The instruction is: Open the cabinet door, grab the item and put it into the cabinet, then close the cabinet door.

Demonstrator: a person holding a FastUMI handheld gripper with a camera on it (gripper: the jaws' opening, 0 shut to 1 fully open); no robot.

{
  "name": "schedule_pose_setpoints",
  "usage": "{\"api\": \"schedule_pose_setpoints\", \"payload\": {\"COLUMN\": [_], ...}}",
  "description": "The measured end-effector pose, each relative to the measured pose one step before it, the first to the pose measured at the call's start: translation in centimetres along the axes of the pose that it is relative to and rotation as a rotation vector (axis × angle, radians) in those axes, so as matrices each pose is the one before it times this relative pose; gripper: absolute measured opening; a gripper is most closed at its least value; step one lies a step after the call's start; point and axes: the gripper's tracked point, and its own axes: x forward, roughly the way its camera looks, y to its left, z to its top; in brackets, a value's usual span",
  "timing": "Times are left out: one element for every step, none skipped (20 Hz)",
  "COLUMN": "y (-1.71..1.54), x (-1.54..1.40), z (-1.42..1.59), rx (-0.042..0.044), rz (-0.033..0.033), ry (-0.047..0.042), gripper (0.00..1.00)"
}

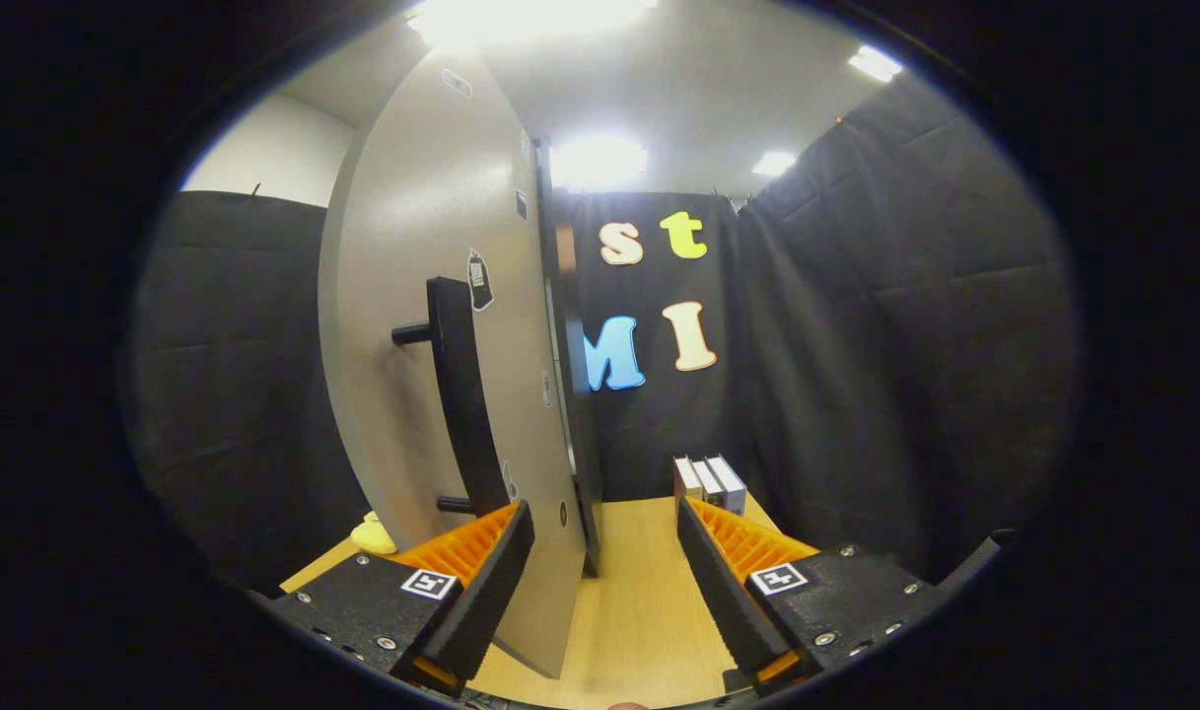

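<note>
My gripper: the two fingers stand wide apart with nothing clamped between them; bare wooden tabletop shows through the gap.
Left finger: its pad sits right against the lower free edge of the grey cabinet door, on the handle side. I cannot tell whether it actually touches the panel.
Door: it is swung open and seen nearly edge-on, with the black bar handle just above and ahead of my left finger.
Risk at the door: if I sweep left or push forward carelessly, I judge the left finger could knock the panel, swing it further, or snag under the handle's lower post.
Cabinet: its dark front edge rises just behind the door; the inside is hidden from me here.
Item: I take the small stack of box-like things beyond my right finger, near the booth's cloth, to be what I must grab. That is a judgement.
Risk at the item: they stand close together, so I may pinch more than one or tip them over.
Yellow thing: it lies on the table left of the door, partly hidden; it too could be the item.
</note>
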Motion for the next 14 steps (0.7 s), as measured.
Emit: {"api": "schedule_pose_setpoints", "payload": {"y": [0.916,0.954,0.889,0.934,0.845,0.858,0.886,0.858,0.858,0.791,0.734,0.71,0.704,0.665], "x": [0.051,0.156,0.36,0.195,0.384,0.298,0.389,0.209,0.179,0.176,0.151,0.143,0.207,0.189], "z": [-0.236,-0.116,-0.167,0.011,-0.078,0.047,-0.146,-0.015,-0.164,-0.06,-0.022,0.003,-0.044,-0.041], "rx": [0.00195,0.00478,0.00023,-0.00072,-0.00294,0.00019,0.00065,0.00219,0.00198,0.00021,-0.0018,-0.00142,0.00376,0.00574], "rz": [0.00279,0.00482,0.00304,-0.0002,-0.00366,-0.00479,-0.00224,-0.00184,-0.00245,-0.00362,-0.00486,-0.00606,-0.00699,-0.00541], "ry": [0.00448,0.00148,0.00514,0.00172,-0.00263,-0.00326,-0.00185,0.00094,-0.0012,-0.00182,-0.00347,-0.00323,-0.00273,-0.00155], "gripper": [0.92,0.92,0.92,0.92,0.92,0.92,0.92,0.92,0.92,0.92,0.92,0.92,0.92,0.92]}}
